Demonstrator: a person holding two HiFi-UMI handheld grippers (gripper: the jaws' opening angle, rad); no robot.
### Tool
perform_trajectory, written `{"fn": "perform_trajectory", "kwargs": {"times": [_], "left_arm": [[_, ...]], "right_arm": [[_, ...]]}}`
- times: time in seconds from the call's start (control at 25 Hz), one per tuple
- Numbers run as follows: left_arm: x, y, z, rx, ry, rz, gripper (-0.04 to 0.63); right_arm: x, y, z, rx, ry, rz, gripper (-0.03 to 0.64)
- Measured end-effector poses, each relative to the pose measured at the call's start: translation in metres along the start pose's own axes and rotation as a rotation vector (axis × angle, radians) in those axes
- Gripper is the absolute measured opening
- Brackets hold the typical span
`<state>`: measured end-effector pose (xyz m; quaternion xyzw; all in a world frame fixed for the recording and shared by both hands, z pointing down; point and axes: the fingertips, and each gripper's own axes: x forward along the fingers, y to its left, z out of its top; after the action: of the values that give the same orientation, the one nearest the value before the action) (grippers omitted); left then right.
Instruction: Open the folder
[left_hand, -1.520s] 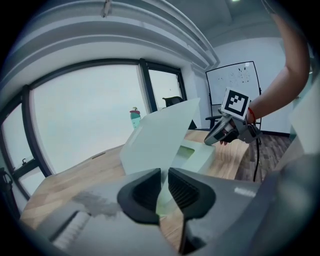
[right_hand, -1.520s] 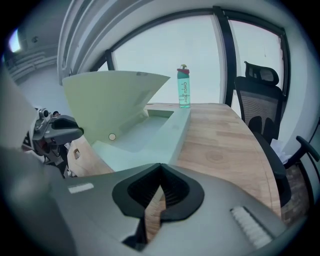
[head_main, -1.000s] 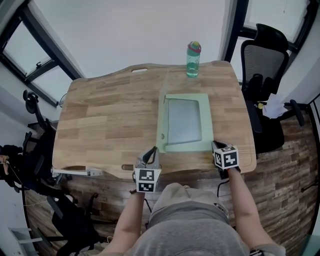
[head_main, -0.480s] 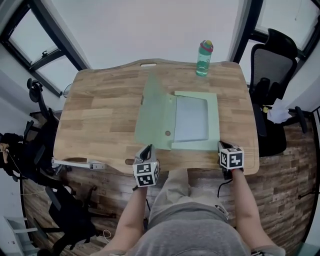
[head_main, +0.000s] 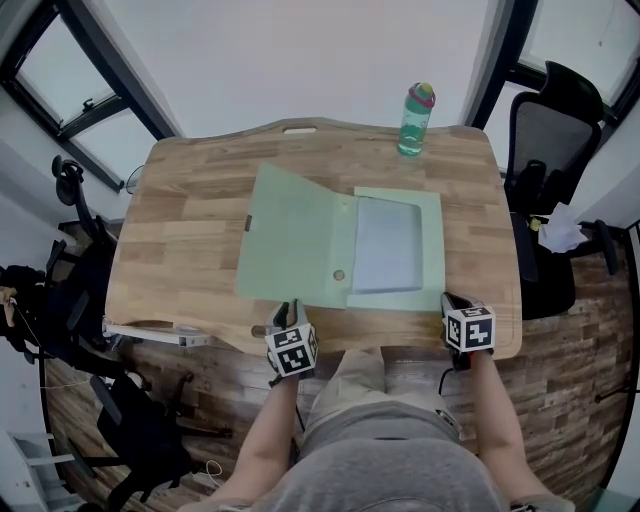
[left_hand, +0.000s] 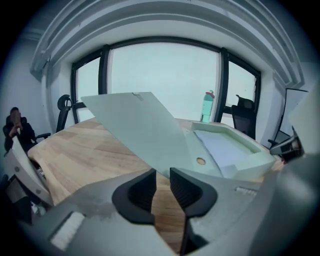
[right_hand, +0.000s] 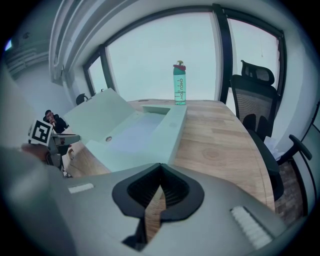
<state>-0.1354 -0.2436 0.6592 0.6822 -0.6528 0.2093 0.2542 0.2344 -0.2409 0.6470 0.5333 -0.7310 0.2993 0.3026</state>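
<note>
1. Folder (head_main: 432, 250), pale green, lay on the right half of the wooden table (head_main: 190, 230) in the head view. Its cover (head_main: 290, 245) was swung out to the left, and pale sheets (head_main: 388, 245) showed in its tray.
2. The left tongs (head_main: 290, 308) sat at the cover's near edge. The right tongs (head_main: 447, 298) sat at the folder's near right corner. A teal bottle (head_main: 416, 118) stood upright at the table's far edge, and a black office chair (head_main: 555, 110) stood to the right of the table.
3. In the left gripper view the left tongs (left_hand: 161, 172) had just been opening and stood a little apart. Only table wood (left_hand: 75, 150) showed in the gap between the pads.
4. The cover (left_hand: 140, 125) rose at a slant beyond them, off the table. Its lowest corner came right to the tips without being pressed. A small round stud (left_hand: 200, 161) showed beside the tray (left_hand: 260, 161), with the bottle (left_hand: 207, 106) far behind.
5. In the right gripper view the right tongs (right_hand: 160, 167) were closed, tips together. The folder's (right_hand: 150, 130) near corner came right up to them. Whether they pinched its rim, I could not tell.
6. The cover (right_hand: 95, 117) leaned up at the left, and the bottle (right_hand: 179, 84) stood beyond the tray.
</note>
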Motion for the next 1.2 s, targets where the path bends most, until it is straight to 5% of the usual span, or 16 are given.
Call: {"fn": "perform_trajectory", "kwargs": {"times": [0.48,0.68,1.2], "left_arm": [[0.020,0.021,-0.023,-0.067,0.126,0.131,0.146],[0.029,0.024,-0.036,-0.036,0.175,0.169,0.160],[0.037,0.026,-0.038,-0.017,0.208,0.162,0.169]], "right_arm": [[0.001,0.000,-0.001,0.005,0.033,0.008,0.004],[0.001,0.000,0.000,-0.014,0.046,0.006,0.004],[0.002,0.000,0.001,0.005,0.044,-0.001,0.005]]}}
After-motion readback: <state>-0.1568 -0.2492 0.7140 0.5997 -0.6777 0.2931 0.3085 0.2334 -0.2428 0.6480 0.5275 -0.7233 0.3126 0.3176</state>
